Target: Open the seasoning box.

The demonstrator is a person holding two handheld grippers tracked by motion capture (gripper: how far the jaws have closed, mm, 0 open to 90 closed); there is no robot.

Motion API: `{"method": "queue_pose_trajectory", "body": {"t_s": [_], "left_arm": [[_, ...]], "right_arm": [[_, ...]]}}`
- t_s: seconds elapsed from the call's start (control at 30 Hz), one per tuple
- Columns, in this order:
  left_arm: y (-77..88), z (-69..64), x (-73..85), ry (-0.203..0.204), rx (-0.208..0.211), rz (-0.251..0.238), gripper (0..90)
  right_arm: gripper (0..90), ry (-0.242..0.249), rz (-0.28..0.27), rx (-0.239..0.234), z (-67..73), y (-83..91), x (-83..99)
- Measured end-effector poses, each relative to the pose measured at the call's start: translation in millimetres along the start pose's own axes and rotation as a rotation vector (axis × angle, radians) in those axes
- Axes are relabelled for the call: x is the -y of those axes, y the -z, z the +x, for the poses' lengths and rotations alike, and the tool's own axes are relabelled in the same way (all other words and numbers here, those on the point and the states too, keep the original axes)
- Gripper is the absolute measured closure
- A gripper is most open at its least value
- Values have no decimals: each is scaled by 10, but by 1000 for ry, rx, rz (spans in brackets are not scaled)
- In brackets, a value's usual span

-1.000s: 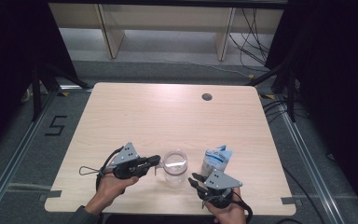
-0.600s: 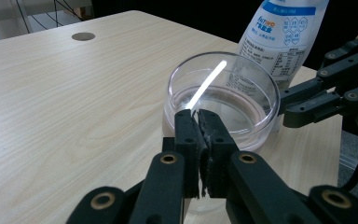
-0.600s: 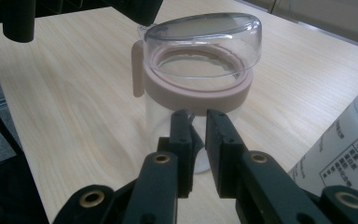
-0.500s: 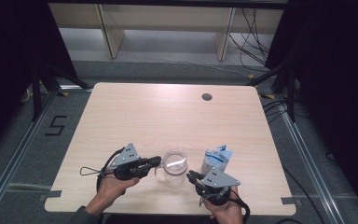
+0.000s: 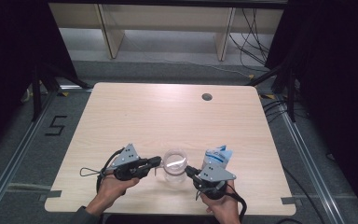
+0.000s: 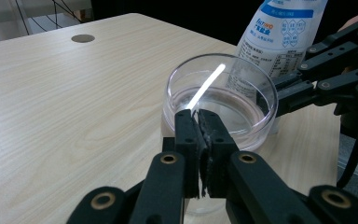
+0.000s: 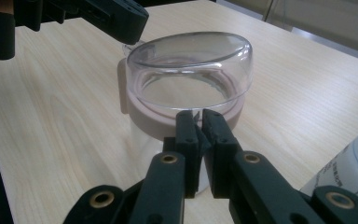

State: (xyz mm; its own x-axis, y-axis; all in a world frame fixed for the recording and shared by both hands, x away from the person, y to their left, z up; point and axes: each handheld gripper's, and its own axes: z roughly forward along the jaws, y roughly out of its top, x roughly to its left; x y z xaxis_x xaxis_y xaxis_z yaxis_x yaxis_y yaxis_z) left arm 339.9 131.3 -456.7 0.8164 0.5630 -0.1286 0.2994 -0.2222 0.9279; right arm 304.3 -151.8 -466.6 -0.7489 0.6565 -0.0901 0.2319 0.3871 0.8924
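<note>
Only my right gripper [image 5: 186, 169] has moved since a moment ago: it came a tiny bit closer to the cup [image 5: 175, 163], and its fingers [image 7: 186, 135] have just been closing. Now they are pressed together on the thin edge of the clear lid [image 7: 191, 60], on the cup's right side. My left gripper [image 5: 157, 161] has stayed where it was. It is clamped tight on the thin edge at the cup's left side, with just a sliver of clear plastic showing between its tips. The cup has not moved either. It stands on the table [image 5: 168, 112] close to the front edge, about in the middle, right between my two grippers. The white and blue pouch [image 5: 217, 155] stands just behind my right gripper, near the cup but not touching it as far as I can tell. The little round hole [image 5: 207, 97] is far off, toward the back right corner. I think the grabbing part is done, because both sides are pinched. The lid is still sitting on the cup, so taking it off is what is left. The cup looks empty, and the pouch has not been picked up yet.
</note>
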Motion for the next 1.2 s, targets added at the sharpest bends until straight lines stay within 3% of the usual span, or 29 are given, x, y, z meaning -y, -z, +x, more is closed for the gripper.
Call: {"method": "queue_pose_trajectory", "body": {"t_s": [0.07,0.17,0.2,0.27,0.3,0.37,0.4,0.43,0.5,0.57,0.6,0.7,0.77,0.87,1.0,1.2], "left_arm": [[0,-2,1,4,-1,-2,861],[0,3,-2,5,11,-6,839],[16,1,-5,12,-10,-3,792],[35,16,-8,4,-5,-11,718],[48,23,-14,-2,-1,-15,685],[84,37,-19,8,-14,-24,558],[97,42,-17,14,-1,-31,549],[119,42,-16,13,-5,-22,519],[137,39,2,17,-11,-21,450],[160,31,37,13,-48,14,343],[162,33,60,7,-44,18,311],[184,22,151,6,-59,49,269],[184,30,219,-2,-70,67,247],[184,46,281,20,-84,88,217],[145,55,343,20,-105,118,197],[159,66,397,32,-115,119,183]], "right_arm": [[859,-28,-6,-7,-2,-16,-1],[860,-17,-7,-6,-7,-17,-10],[860,-17,3,-15,-4,-11,-18],[860,-14,-13,0,8,-15,-25],[860,23,-10,-1,-2,-10,-35],[860,24,-13,2,7,-8,-48],[860,13,-9,4,19,-2,-55],[859,31,-15,-1,13,-8,-64],[857,27,-21,7,15,-6,-78],[856,30,-29,-1,16,-12,-93],[855,22,-22,5,20,3,-104],[853,11,-23,-6,24,5,-130],[853,31,-34,0,17,6,-154],[851,29,-35,-2,26,2,-177],[848,27,-46,1,40,-6,-203],[844,44,-57,-15,54,-14,-245]]}}
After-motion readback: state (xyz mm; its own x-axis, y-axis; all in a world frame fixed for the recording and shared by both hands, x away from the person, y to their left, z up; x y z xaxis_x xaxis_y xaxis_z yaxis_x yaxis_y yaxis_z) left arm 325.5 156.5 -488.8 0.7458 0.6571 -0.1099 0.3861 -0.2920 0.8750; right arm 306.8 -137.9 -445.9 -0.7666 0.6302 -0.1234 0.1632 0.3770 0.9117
